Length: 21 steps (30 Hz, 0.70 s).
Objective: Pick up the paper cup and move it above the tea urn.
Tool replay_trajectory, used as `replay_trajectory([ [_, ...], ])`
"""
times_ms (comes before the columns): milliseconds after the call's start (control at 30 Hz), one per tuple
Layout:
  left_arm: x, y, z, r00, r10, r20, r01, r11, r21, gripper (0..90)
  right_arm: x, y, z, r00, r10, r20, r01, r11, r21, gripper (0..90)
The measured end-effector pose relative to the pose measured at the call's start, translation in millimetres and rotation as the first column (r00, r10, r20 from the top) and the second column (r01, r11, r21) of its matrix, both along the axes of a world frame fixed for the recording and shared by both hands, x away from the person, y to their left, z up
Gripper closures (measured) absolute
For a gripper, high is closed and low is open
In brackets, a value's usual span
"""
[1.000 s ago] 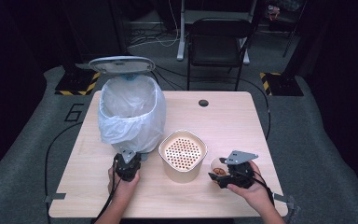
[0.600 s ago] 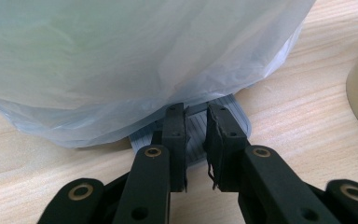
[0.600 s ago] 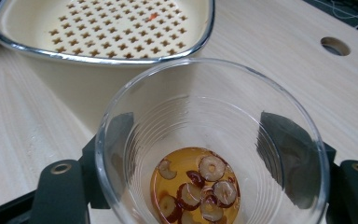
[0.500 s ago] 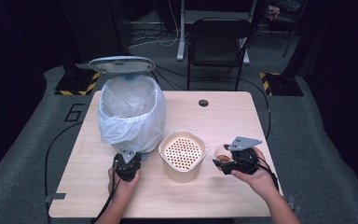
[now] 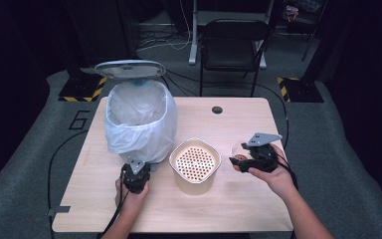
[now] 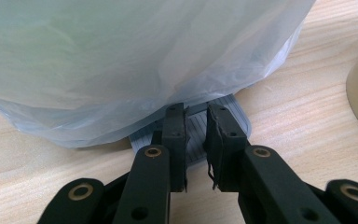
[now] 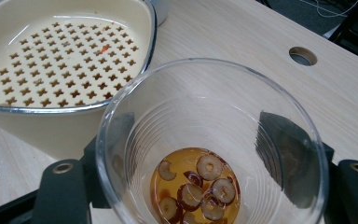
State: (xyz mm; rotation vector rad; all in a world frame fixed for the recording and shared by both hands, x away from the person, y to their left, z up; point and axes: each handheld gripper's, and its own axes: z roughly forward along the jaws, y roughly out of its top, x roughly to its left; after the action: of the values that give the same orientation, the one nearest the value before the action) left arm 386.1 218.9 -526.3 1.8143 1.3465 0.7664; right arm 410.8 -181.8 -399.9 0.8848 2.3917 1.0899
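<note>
- Jaws of the right gripper (image 7: 205, 186) sit clamped on either side of a clear plastic cup (image 7: 212, 140), the black pads pressing its wall from left and right; in the high view this right gripper (image 5: 251, 160) is held in the person's right hand (image 5: 273, 174) over the right part of the table.
- Inside the cup lies a shallow pool of amber liquid with sliced reddish fruit rings (image 7: 198, 186) at the bottom.
- Just left of the cup stands a cream strainer bowl (image 5: 195, 164) with a perforated insert; seen from the right gripper view, the cup's rim is just beside the bowl's metal-edged rim (image 7: 74, 109).
- Jaws of the left gripper (image 6: 196, 144) are drawn together with a narrow slit between the pads and nothing in it; their tips rest over the grey ribbed pedal (image 6: 223, 109) at the foot of the bin.
- Left gripper (image 5: 136, 177) shows in the high view in the left hand (image 5: 129, 196), at the near side of the bin.
- Pedal bin (image 5: 139, 124) stands on the left part of the wooden table (image 5: 229, 214), lined with a pale plastic bag (image 6: 121, 56) that hangs over its outside, its lid (image 5: 129, 68) raised at the far side.
- Far beyond the table stands a dark chair (image 5: 234, 45).
</note>
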Motion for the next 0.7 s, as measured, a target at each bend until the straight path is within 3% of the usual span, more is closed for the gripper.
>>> replay_trajectory([
  [400, -0.1, -0.2, -0.1, 1.0, 0.0, -0.001, 0.0, 1.0, -0.005, 77.8, 24.8, 7.4, 14.4, 0.999, -0.037, 0.027, 0.037, 0.9991, -0.021, 28.7],
  [700, 0.0, -0.1, 0.0, 1.0, -0.001, -0.001, 0.001, 1.0, -0.007, 77.9, 43.2, 14.2, 23.1, 0.9992, -0.01, 0.038, 0.011, 0.9998, -0.018, 29.5],
])
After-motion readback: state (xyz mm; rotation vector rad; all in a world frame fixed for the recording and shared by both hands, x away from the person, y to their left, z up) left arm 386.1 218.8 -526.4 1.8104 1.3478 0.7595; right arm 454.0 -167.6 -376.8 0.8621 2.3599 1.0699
